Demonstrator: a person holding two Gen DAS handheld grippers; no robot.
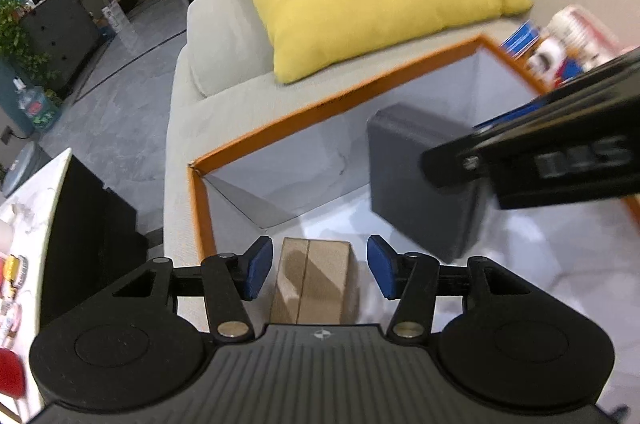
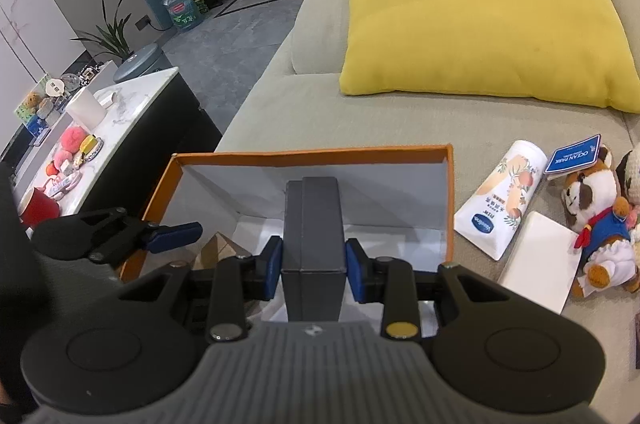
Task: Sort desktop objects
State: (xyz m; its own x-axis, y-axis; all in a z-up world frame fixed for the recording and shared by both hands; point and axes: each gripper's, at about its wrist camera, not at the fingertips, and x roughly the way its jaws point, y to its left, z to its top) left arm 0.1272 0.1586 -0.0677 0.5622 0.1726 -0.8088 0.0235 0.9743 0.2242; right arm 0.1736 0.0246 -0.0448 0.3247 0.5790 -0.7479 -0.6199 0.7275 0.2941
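Right hand-held gripper angled down over orange-rimmed box, clamped on dark grey box — left hand-held gripper spread wide above brown carton, not touching.

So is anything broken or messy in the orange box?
Mostly tidy. The orange box has one near corner split open at its rim. The cardboard box lies flat inside, and the right gripper holds the dark grey box upright.

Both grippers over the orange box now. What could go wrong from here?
1. Collision: the left gripper hangs open over the brown box while the right gripper holds the grey box close beside it.
2. The grey box, lowered off line, may catch the orange box rim.
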